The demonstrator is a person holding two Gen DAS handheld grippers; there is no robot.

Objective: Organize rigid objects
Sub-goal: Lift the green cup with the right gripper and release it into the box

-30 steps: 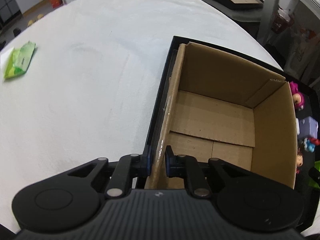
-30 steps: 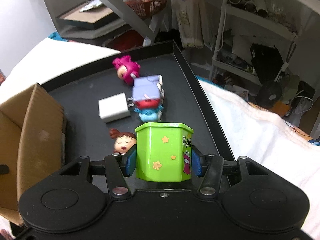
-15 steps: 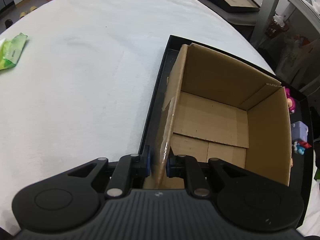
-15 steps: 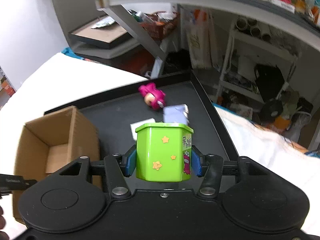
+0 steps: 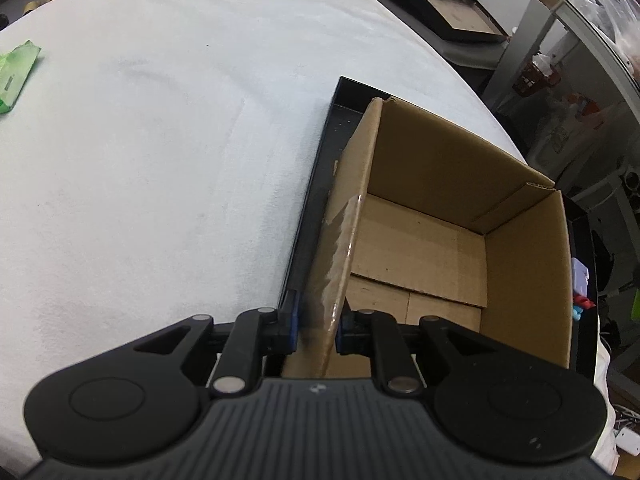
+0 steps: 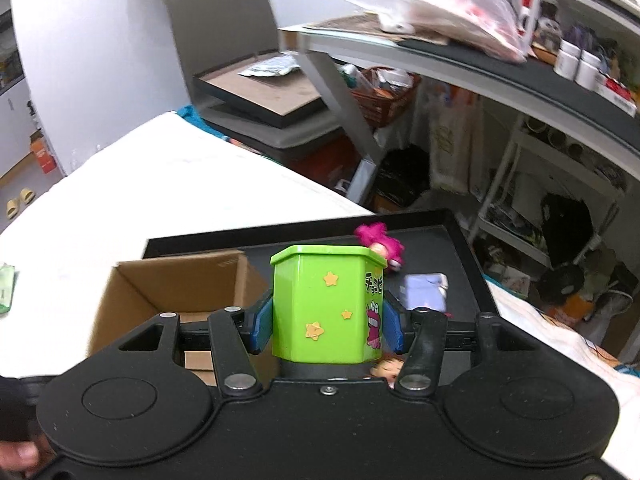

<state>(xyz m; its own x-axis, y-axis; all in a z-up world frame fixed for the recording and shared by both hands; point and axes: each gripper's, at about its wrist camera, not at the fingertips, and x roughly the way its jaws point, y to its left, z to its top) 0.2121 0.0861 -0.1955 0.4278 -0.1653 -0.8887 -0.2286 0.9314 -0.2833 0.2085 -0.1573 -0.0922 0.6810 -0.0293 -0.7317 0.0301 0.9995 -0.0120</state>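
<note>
The left gripper (image 5: 317,329) is clamped on the near left wall of an open cardboard box (image 5: 524,280), one finger outside the wall and one inside. The box stands in a black tray (image 5: 316,184) on a white tablecloth (image 5: 160,140), and nothing can be seen inside it. Far off to the gripper's left lies a green packet (image 5: 16,74). The right gripper (image 6: 328,322) grips a green container (image 6: 326,304) with yellow stars, its blue pads (image 6: 262,322) pressed against both sides, holding it upright and off the tray. The box sits ahead and to the left of this gripper. Beyond the container, on the tray, lie a pink doll (image 6: 380,240) and a lilac block (image 6: 426,292); a small doll head (image 6: 386,368) peeks out just under the right finger.
</note>
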